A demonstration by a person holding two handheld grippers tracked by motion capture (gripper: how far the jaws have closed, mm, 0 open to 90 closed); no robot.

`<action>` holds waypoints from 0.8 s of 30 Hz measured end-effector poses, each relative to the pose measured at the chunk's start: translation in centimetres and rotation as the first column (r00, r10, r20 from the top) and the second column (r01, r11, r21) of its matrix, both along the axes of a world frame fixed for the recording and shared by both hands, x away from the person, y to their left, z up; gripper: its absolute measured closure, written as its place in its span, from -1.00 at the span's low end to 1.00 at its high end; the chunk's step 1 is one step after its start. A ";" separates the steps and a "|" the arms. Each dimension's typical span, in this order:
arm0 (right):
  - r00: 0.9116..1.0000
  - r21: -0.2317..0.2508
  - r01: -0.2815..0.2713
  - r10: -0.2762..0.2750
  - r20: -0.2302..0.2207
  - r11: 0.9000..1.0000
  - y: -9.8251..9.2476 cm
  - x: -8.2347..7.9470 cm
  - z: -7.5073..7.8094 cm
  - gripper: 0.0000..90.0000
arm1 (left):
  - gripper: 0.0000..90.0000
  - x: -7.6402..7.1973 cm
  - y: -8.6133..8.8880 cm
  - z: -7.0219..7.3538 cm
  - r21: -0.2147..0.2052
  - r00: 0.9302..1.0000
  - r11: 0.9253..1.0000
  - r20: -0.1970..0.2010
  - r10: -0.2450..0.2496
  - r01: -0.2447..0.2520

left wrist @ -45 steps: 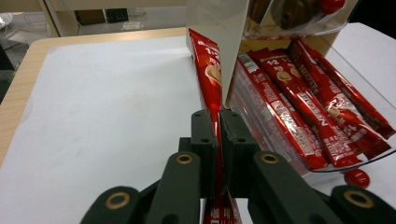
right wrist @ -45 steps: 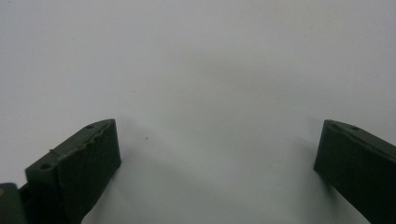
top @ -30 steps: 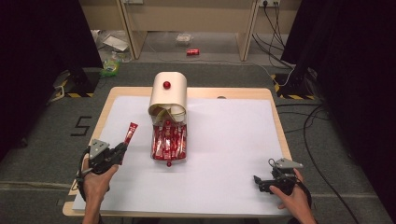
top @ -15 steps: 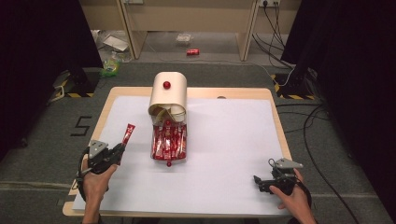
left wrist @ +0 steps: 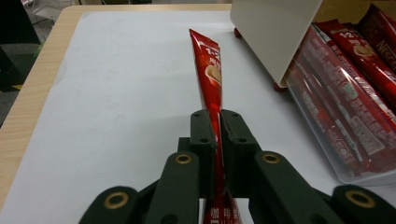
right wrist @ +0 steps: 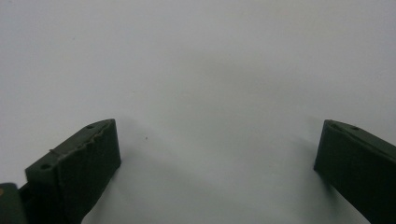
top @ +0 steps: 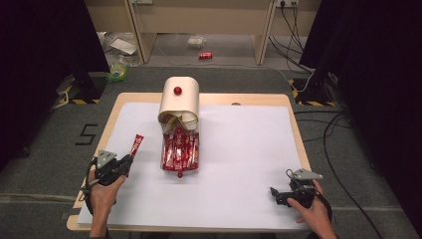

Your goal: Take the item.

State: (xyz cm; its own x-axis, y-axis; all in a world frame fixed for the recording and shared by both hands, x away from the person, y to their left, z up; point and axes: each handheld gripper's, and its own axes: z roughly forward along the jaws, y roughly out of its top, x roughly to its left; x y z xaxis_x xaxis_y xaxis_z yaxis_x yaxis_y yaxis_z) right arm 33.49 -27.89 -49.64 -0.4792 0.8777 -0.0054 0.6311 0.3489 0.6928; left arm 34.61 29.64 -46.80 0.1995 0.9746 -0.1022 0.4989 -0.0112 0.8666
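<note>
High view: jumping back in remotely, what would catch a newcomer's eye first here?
The clear tray packed with red sachets at the middle of the white-covered table, with a beige curved cover bearing a red knob over its far end. Next, the left gripper, at the near-left, shut on a single red sachet that points away from the person. The right gripper rests open at the near-right.

Sachet tray mid-table; white mat elsewhere

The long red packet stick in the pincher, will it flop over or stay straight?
Probably stays fairly straight: the thin red foil stick packet juts out unbent from the left tool. It looks light. Its glossy foil may be slippery.
</note>
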 end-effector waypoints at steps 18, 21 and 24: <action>1.000 0.002 0.004 -0.004 -0.002 1.000 0.0 0.0 0.0 -0.99 | 0.85 0.4 0.3 -1.0 0.010 0.999 1.000 -0.032 0.018 -0.018; 1.000 -0.001 -0.001 0.001 0.001 1.000 0.0 0.0 0.0 -0.99 | 0.85 0.4 0.3 -1.2 0.013 0.999 1.000 -0.042 0.017 -0.016; 1.000 0.000 0.000 0.000 0.000 1.000 0.0 0.0 0.0 -0.99 | 0.85 0.5 0.4 -1.5 0.010 0.999 1.000 -0.049 0.018 -0.017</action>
State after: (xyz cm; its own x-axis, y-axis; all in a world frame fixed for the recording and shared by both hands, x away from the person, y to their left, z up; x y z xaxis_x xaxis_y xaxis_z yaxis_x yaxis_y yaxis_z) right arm 33.49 -27.89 -49.64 -0.4795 0.8775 -0.0057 0.6307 0.3492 0.6930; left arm 35.13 30.00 -48.25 0.1775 0.9789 -0.1017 0.5409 -0.0107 0.8410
